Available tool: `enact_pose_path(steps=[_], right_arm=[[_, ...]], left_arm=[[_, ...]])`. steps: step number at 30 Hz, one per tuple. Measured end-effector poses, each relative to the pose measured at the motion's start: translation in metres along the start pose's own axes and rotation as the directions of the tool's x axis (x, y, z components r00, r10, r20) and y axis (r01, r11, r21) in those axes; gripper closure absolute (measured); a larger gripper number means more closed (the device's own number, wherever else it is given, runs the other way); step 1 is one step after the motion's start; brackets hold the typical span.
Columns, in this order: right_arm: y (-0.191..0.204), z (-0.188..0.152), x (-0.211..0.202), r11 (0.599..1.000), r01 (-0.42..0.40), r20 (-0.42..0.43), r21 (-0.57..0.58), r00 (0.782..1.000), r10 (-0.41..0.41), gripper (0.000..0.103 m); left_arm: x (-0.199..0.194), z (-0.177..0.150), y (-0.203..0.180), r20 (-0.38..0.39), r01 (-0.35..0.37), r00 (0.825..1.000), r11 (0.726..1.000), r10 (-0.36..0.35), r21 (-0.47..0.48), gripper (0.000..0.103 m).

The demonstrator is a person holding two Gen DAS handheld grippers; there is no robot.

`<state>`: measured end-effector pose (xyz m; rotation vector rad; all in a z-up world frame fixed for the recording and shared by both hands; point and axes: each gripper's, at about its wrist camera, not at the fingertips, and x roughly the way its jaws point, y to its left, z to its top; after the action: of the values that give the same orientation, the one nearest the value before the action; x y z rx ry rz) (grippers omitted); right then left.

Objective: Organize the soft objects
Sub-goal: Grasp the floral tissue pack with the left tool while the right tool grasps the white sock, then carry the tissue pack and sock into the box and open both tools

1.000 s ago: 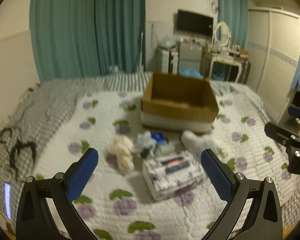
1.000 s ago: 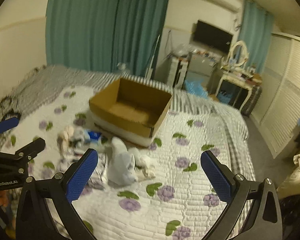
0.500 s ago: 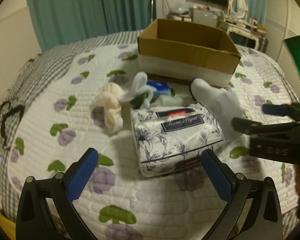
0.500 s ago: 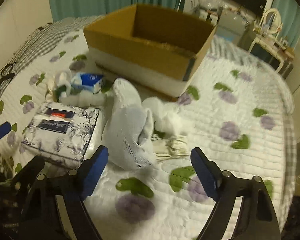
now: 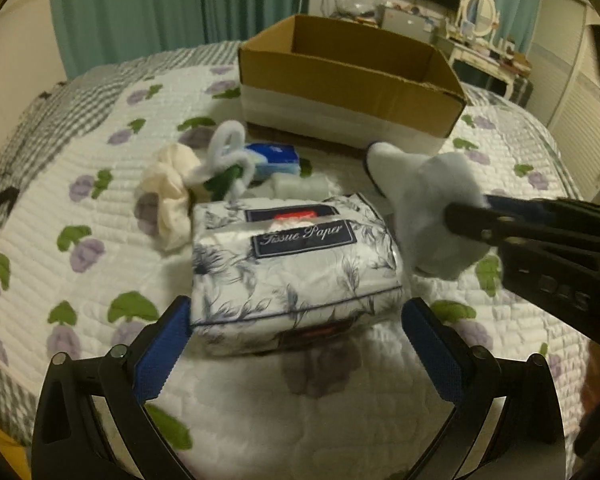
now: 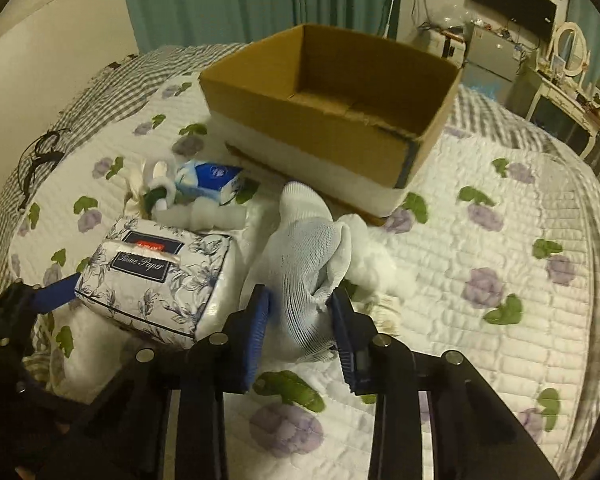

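Observation:
A floral tissue paper pack point(image 5: 296, 264) lies on the quilt, its near end between the open fingers of my left gripper point(image 5: 296, 344); it also shows in the right wrist view point(image 6: 152, 276). My right gripper point(image 6: 300, 320) is shut on a pale blue-white sock point(image 6: 308, 264), seen from the side in the left wrist view point(image 5: 428, 208). An open cardboard box point(image 6: 332, 120) stands behind. A cream scrunchie point(image 5: 168, 196), white and green pipe cleaners point(image 5: 228, 160), a blue tissue packet point(image 6: 208, 180) and cotton wads point(image 6: 204, 214) lie left of the sock.
A flowered white quilt point(image 6: 500, 240) covers the bed, with a grey checked blanket point(image 5: 60, 96) at the left. Black glasses point(image 6: 38, 156) lie on it. White fluff point(image 6: 376, 268) lies beside the sock. Teal curtains, a dresser and a wardrobe stand behind.
Both grippers moved down and forward to the pile. The right gripper closed on the sock. The left gripper came up around the near end of the tissue pack, still open.

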<state>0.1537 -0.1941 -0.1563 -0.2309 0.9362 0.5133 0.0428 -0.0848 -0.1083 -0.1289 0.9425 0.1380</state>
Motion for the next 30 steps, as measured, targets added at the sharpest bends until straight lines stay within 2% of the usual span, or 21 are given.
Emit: enact_pose_path(steps=[2,7,14,17,19,20,24,27,30], right_arm=[[-0.002,0.000,-0.003,1.000,0.020,0.010,-0.005,1.000,-0.020,0.072],[-0.004,-0.004,0.004,1.000,0.019,-0.011,-0.006,1.000,-0.019,0.072],[-0.002,-0.007,0.009,1.000,0.019,-0.023,-0.007,1.000,-0.019,0.072],[-0.001,-0.008,0.008,1.000,0.023,-0.025,-0.003,0.999,-0.023,0.072],[0.000,-0.008,0.007,1.000,0.026,-0.025,0.001,0.999,-0.026,0.072],[0.002,-0.008,0.004,1.000,0.028,-0.022,0.004,0.999,-0.028,0.072],[0.008,-0.008,-0.006,0.999,0.053,-0.004,0.012,0.999,-0.053,0.072],[0.012,-0.009,-0.017,0.997,0.064,0.014,0.031,0.998,-0.065,0.074],[0.017,-0.009,-0.030,0.996,0.074,0.032,0.045,0.997,-0.076,0.077]], left_arm=[[0.009,0.002,0.000,-0.009,-0.017,1.000,1.000,0.017,-0.003,0.000],[0.033,0.004,0.004,-0.079,0.035,0.996,0.999,-0.036,-0.014,0.000],[0.044,0.006,0.005,-0.094,0.072,0.993,0.997,-0.073,-0.019,0.000],[0.036,0.007,0.009,-0.073,0.092,0.993,0.996,-0.093,-0.019,0.012],[0.028,0.006,0.011,-0.045,0.098,0.994,0.995,-0.098,-0.001,0.024],[0.025,0.007,0.013,-0.026,0.097,0.995,0.995,-0.097,0.009,0.035],[0.006,0.005,0.016,0.034,0.094,0.995,0.993,-0.096,0.067,0.051],[-0.003,0.006,0.021,0.051,0.106,0.993,0.992,-0.110,0.071,0.058],[-0.021,0.010,0.024,0.094,0.117,0.988,0.990,-0.125,0.083,0.060]])
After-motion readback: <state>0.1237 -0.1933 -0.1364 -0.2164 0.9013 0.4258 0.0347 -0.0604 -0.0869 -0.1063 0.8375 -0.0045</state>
